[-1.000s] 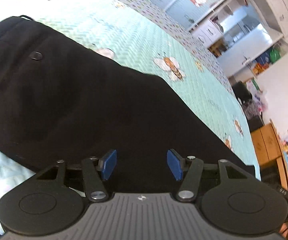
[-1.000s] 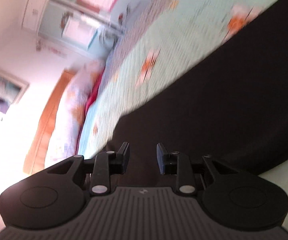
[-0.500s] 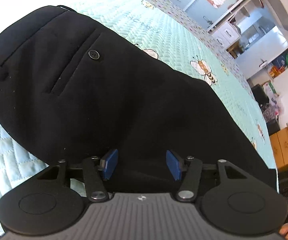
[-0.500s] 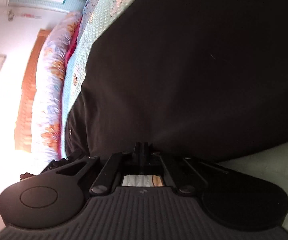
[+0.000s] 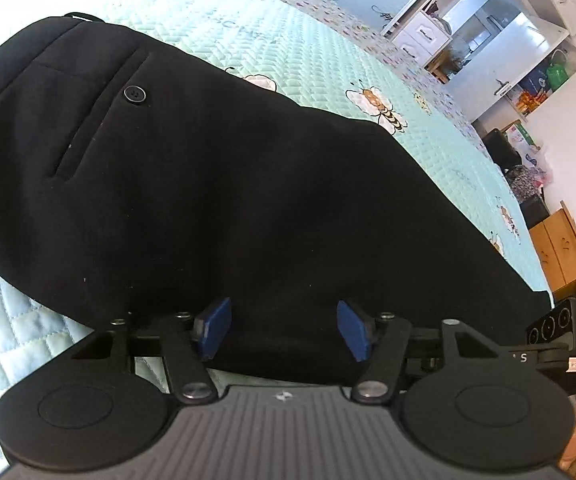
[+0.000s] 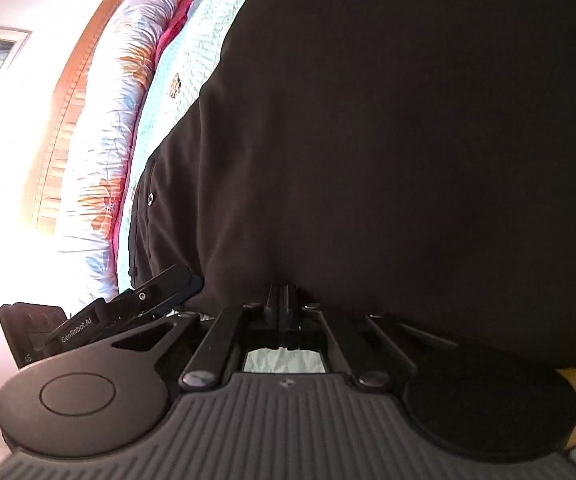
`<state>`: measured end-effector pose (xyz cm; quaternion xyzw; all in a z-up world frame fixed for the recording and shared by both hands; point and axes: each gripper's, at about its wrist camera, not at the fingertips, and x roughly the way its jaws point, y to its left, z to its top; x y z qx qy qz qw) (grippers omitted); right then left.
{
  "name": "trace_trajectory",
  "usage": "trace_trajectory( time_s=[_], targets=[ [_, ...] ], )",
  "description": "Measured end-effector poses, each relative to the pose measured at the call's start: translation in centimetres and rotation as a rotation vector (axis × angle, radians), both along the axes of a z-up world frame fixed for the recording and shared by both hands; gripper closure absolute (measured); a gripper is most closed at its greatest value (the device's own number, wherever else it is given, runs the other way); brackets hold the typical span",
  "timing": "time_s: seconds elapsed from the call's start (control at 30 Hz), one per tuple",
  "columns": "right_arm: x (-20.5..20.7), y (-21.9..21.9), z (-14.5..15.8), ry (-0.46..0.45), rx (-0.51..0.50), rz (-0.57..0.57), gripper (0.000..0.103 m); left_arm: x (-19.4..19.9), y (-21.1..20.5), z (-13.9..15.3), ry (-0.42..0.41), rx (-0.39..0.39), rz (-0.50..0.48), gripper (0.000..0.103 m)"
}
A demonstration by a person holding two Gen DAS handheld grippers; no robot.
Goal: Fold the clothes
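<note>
- Here, black trousers [image 5: 216, 184] lie spread on a bed's mint quilt [image 5: 327, 60] printed with bees; a back pocket with a dark button [image 5: 134, 94] shows at the far left of the left wrist view.
- The left gripper [image 5: 284, 330] sits at the trousers' near edge with its blue pads [image 5: 216, 322] standing apart – black cloth lies between them, but the pads do not press on it. Its jaws have just been opening a little.
- The right gripper [image 6: 284, 304] has its fingers drawn fully together at the near edge of the cloth; they have just been closing. Whether any fabric is pinched between them I cannot tell – the tips are dark against the dark cloth.
- In the right wrist view the trousers [image 6: 407, 140] fill most of the frame, and the left gripper shows just to the left, at the cloth's edge.
- Beyond, at the far left, a flowered duvet [image 6: 108, 120] runs along a wooden headboard [image 6: 72, 92].
- Far right in the left view stand white cabinets [image 5: 427, 36] and a wooden cupboard [image 5: 559, 248].
</note>
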<state>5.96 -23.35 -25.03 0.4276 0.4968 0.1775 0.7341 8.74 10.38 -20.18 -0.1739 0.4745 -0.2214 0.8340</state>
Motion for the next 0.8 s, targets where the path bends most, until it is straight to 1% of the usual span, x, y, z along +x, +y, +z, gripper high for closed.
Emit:
trace_trajectory(
  time_s=[0.03,0.07,0.17,0.2,0.27,0.33,0.37,0.43,0.47,0.5,0.53,0.6,0.7,0.73,0.77,0.8],
  targets=[
    [0.4,0.0,0.7,0.000,-0.009,0.010,0.103,0.1,0.0,0.0,0.004,-0.008,0.011,0.041],
    [0.7,-0.1,1.3,-0.001,-0.017,0.019,0.097,0.2,0.0,-0.1,0.008,-0.017,0.021,0.041],
    [1.3,0.4,3.1,-0.076,0.021,0.028,0.095,0.5,-0.1,0.2,0.012,-0.020,0.033,0.041],
    [1.5,0.6,3.1,-0.085,0.039,0.021,0.095,0.5,-0.1,0.2,0.011,-0.022,0.036,0.041],
    [2.7,0.9,1.8,-0.070,0.062,0.034,0.093,0.6,0.1,0.0,0.017,-0.024,0.038,0.041],
    [2.5,1.8,0.4,-0.027,0.057,0.047,0.103,0.7,0.4,0.1,0.029,-0.038,0.049,0.041],
    [2.5,2.2,-0.3,-0.005,0.054,0.053,0.103,0.8,0.5,0.2,0.035,-0.044,0.055,0.041],
    [2.0,2.7,-0.2,0.005,0.029,0.087,0.103,0.7,0.8,0.9,0.029,-0.041,0.075,0.041],
    [1.9,3.2,0.0,0.021,-0.011,0.122,0.103,0.7,1.0,1.4,0.018,-0.054,0.080,0.041],
    [1.7,3.1,0.3,0.012,-0.004,0.120,0.103,0.8,1.1,1.9,0.004,-0.070,0.078,0.040],
    [1.5,3.1,0.5,0.004,0.004,0.117,0.096,0.9,1.1,2.5,-0.010,-0.077,0.078,0.040],
    [2.0,1.8,1.4,-0.016,0.040,0.098,0.096,1.4,0.7,3.2,-0.024,-0.073,0.082,0.039],
    [2.6,0.0,2.8,-0.046,0.092,0.070,0.094,2.6,-0.7,3.7,-0.030,-0.093,0.072,0.039],
    [2.0,-1.2,3.3,-0.060,0.090,0.045,0.089,3.0,-1.5,3.7,-0.034,-0.093,0.058,0.039],
    [2.9,-2.3,4.0,-0.078,0.078,0.015,0.075,3.4,-2.4,3.8,-0.038,-0.092,0.045,0.039],
    [3.8,-3.4,4.7,-0.095,0.066,-0.014,0.067,3.8,-3.6,3.8,-0.047,-0.085,0.022,0.039]
  ],
)
